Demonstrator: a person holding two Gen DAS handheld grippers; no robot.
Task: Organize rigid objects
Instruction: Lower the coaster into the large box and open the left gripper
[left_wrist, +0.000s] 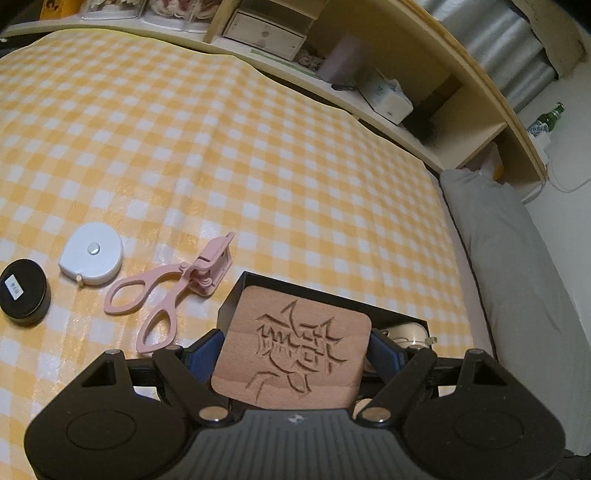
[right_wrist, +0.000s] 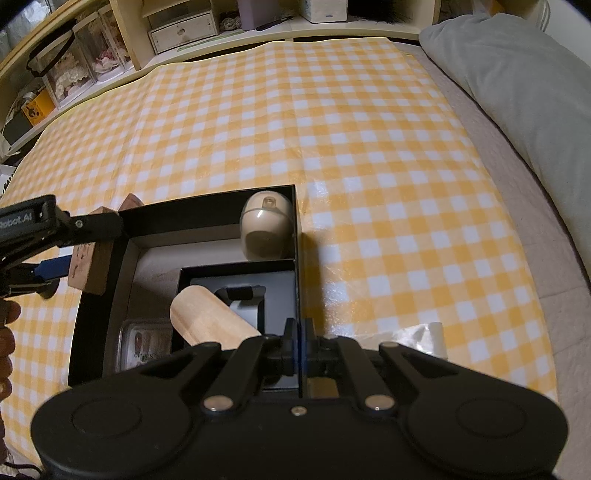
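**Wooden block at the box's left wall**

While the left tool (left_wrist: 295, 350) grips a carved wooden block (left_wrist: 291, 354) between its blue pads — jaws spread wide around it — the block hangs at the left wall of the black box (right_wrist: 122, 221), partly above the rim. From the right wrist view the block (right_wrist: 90, 266) is tilted on edge just outside that wall. The right tool (right_wrist: 301, 354) has its jaws pressed together on the box's right wall, pinching it. Inside the box lie a beige egg-shaped case (right_wrist: 266, 229) in the far right corner, a smaller black tray (right_wrist: 236, 273), a pale wooden piece (right_wrist: 210, 317) leaning over it and a clear packet (right_wrist: 144, 343) near the front. Left of the box, on the yellow checked cloth (left_wrist: 221, 147), rest pink scissors-like tongs (left_wrist: 166, 291), a white tape measure (left_wrist: 92, 258) and a round black tin (left_wrist: 24, 291) — all well apart from the tool.
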